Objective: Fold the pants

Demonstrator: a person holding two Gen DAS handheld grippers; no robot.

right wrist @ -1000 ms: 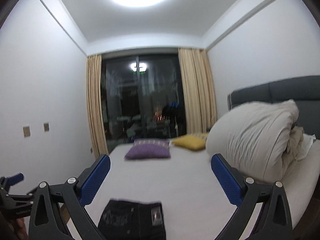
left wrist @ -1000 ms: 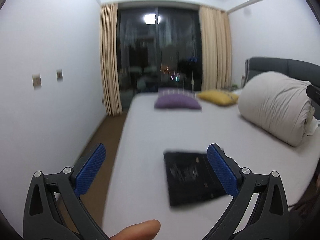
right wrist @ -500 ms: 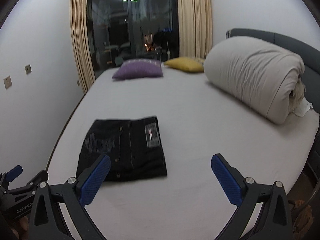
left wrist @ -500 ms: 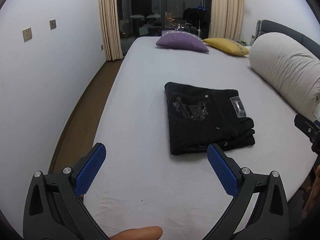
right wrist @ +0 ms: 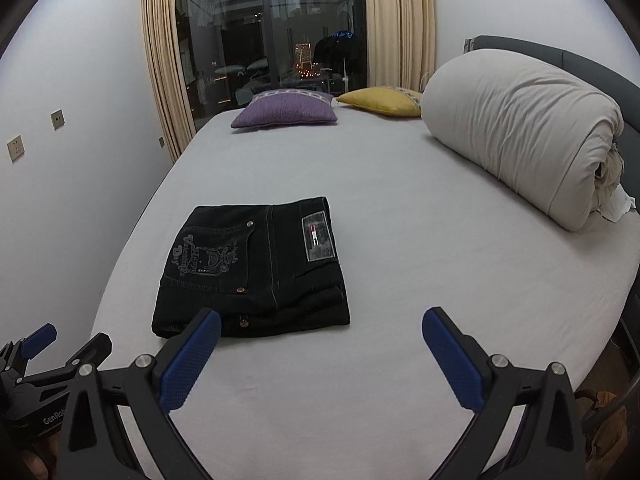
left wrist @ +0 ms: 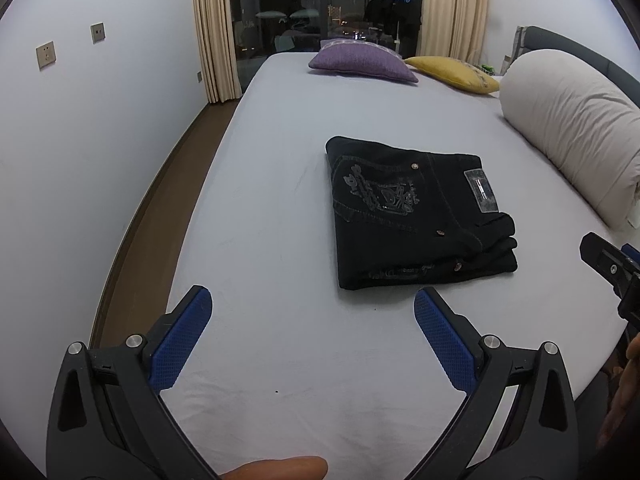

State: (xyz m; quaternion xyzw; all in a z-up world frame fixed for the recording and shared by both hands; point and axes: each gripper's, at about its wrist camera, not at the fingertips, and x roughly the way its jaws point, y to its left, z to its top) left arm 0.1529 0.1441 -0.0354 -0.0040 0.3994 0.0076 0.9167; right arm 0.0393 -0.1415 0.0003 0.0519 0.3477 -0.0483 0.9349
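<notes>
Black pants (left wrist: 416, 216) lie folded into a compact rectangle on the white bed (left wrist: 280, 200), back pocket embroidery and a grey label facing up. They also show in the right wrist view (right wrist: 252, 268). My left gripper (left wrist: 312, 340) is open and empty, above the sheet, short of the pants' near edge. My right gripper (right wrist: 320, 356) is open and empty, its left fingertip (right wrist: 200, 340) in front of the pants' near edge. The right gripper's side shows at the left wrist view's right edge (left wrist: 612, 268); the left gripper shows at the right view's lower left (right wrist: 40, 364).
A rolled beige duvet (right wrist: 520, 128) lies along the bed's right side by the dark headboard (right wrist: 592, 68). A purple pillow (right wrist: 288, 112) and a yellow pillow (right wrist: 380, 100) sit at the far end. The wall and brown floor (left wrist: 152, 208) run along the left.
Both grippers tilted down from facing the window and ceiling to facing the bed, bringing the folded pants into full view. The pants have not moved. Both grippers stayed open.
</notes>
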